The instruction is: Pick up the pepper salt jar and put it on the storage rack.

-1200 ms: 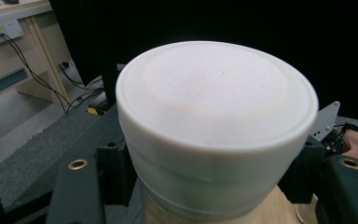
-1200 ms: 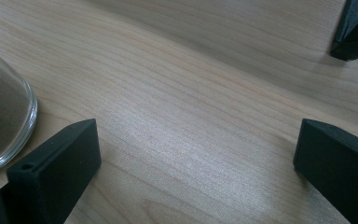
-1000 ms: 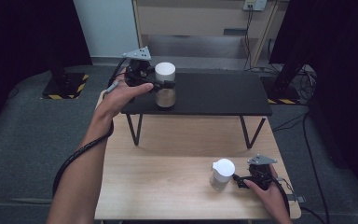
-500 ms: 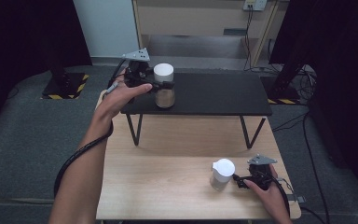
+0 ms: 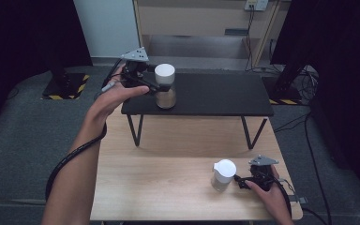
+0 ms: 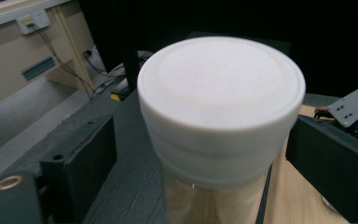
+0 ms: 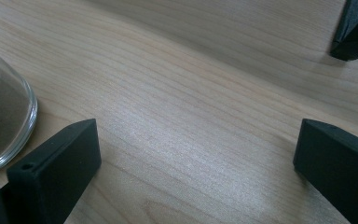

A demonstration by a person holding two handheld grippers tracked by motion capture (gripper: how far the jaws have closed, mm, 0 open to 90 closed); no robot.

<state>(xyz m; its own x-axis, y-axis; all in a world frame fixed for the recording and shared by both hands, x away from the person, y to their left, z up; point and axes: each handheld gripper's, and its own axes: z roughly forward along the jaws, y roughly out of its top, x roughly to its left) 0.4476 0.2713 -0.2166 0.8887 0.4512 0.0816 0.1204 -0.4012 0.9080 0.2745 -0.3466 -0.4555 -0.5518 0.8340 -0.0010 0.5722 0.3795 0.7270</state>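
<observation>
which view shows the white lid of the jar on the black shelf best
The left gripper view: the white lid sits close up between the left gripper, whose fingers have just opened off the jar. The high view shows it small and far on the black shelf. The right gripper view looks at the wooden table.

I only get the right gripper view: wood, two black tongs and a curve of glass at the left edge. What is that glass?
Observer: It is the near jar, glass with a white lid. It stands on the wooden table beside the open right tongs, not between them.
Operator: Is it the only jar?
Observer: No. A far jar with the same white lid stands on a black shelf at the back of the table.
Operator: Is anybody holding that one?
Observer: Not now. The left tongs sit around it, but they have just been opening, and the left gripper view shows a gap on each side.
</observation>
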